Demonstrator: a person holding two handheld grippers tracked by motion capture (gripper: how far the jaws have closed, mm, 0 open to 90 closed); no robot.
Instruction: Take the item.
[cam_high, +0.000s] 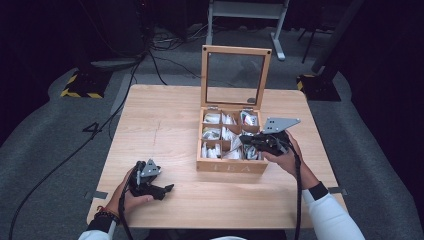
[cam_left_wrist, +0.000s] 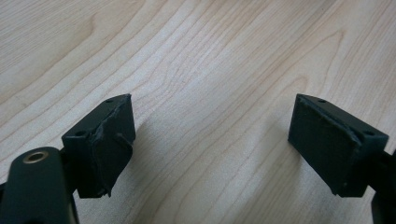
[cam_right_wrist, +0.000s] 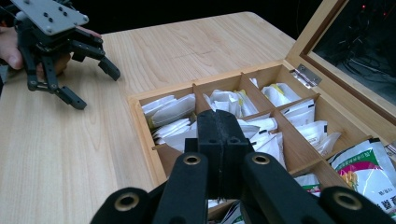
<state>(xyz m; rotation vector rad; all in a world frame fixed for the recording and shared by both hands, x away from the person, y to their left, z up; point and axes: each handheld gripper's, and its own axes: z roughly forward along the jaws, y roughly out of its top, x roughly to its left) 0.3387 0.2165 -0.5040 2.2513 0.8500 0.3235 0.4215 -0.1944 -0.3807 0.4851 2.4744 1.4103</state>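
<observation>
An open wooden tea box stands right of the table's middle, its glass-paned lid upright at the back. White tea packets fill its compartments, and a green-printed packet lies in a near one. My right gripper hovers over the box's front right compartments; its jaws are shut flush together with nothing visible between them. My left gripper rests low over the bare table at the front left, far from the box. Its fingers stand wide apart over plain wood, open and empty.
The wooden table has bare room left of the box and along the front. The raised lid stands as a wall behind the box. Beyond the table are a grey floor, cables and a stand's feet.
</observation>
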